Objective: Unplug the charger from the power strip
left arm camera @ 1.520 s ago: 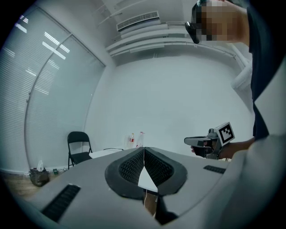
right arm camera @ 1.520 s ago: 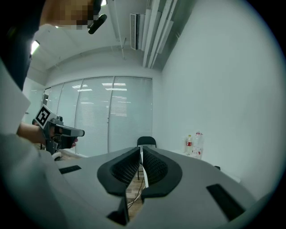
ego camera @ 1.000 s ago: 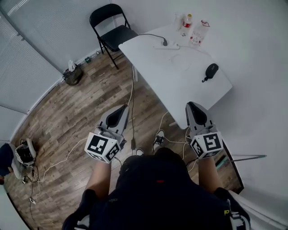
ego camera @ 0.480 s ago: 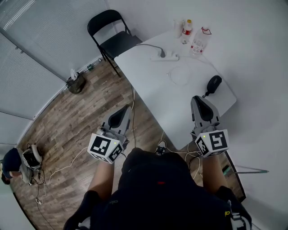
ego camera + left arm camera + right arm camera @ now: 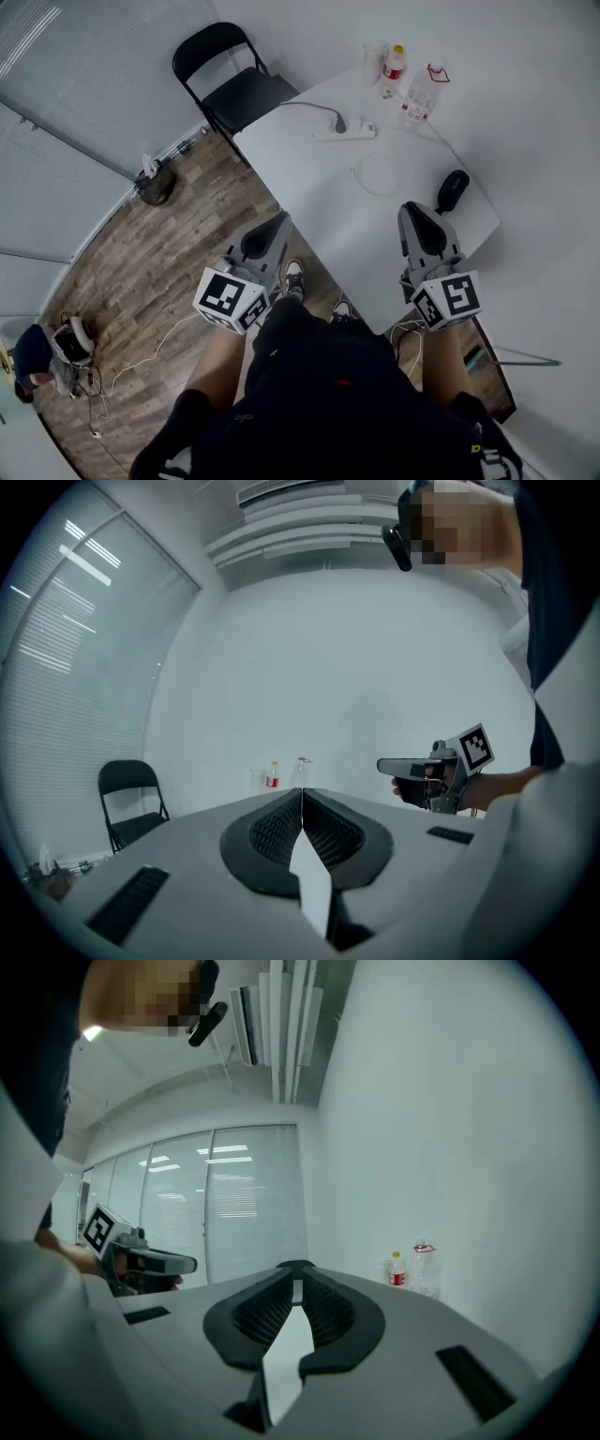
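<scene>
My left gripper (image 5: 278,223) and right gripper (image 5: 412,210) are both closed, empty — the charger (image 5: 339,121) sits plugged in the power strip (image 5: 351,132), crosswise at the table's (image 5: 309,192) far end, well ahead — right looks marginally nearer.

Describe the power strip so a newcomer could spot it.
Find the white table, then its far end by the black folding chair. The power strip is the flat white bar there, left of the bottles; only it has a dark plug and cable.
</scene>
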{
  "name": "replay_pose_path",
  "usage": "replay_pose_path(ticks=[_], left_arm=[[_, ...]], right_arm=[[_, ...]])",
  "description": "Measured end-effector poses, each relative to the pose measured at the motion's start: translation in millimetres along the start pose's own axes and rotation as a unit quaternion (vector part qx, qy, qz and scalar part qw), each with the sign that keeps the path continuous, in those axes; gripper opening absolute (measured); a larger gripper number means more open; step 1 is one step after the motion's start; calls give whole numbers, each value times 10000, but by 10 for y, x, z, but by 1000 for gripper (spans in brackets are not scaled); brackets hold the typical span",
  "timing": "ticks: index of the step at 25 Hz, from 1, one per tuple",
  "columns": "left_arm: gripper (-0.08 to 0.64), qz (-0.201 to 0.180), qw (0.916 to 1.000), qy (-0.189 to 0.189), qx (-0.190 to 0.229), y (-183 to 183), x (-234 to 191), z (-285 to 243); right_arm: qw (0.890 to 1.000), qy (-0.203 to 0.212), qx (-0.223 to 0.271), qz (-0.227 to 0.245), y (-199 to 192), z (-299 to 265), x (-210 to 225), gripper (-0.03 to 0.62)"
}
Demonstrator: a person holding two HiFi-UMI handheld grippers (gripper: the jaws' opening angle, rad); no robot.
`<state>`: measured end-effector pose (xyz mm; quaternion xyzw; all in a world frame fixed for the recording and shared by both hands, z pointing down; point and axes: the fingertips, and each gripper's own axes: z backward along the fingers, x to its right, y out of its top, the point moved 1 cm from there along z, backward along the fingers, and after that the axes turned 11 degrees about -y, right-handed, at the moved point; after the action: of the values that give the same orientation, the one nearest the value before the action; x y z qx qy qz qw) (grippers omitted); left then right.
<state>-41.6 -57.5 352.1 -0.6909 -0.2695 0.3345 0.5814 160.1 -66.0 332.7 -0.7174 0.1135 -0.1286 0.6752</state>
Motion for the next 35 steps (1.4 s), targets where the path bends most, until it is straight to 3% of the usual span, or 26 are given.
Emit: replay_pose_path(ticks=[11,17,20,29,35], left_arm=[[23,40,9951,-953,-265,8,-1440,-688],[23,29,9917,-1240,-345,-66,-1904,-1116],[23,71,9909,-1277,-417,-166,-2063,-1386],[23,159,9853,-1387,-983,-780,-2393,-2242],[23,270,9805,-1333,-1419,-1394,-2601,-2817]], right_arm=[[9955,-737,-462,375,-166,-1298,-108,35],[9916,-881,-804,502,-340,-1860,-100,37],[9891,-926,-980,595,-493,-2129,44,84],[9776,-1093,-1759,376,-1357,-2918,572,193],[9699,-1045,-2177,306,-1950,-3389,820,199]])
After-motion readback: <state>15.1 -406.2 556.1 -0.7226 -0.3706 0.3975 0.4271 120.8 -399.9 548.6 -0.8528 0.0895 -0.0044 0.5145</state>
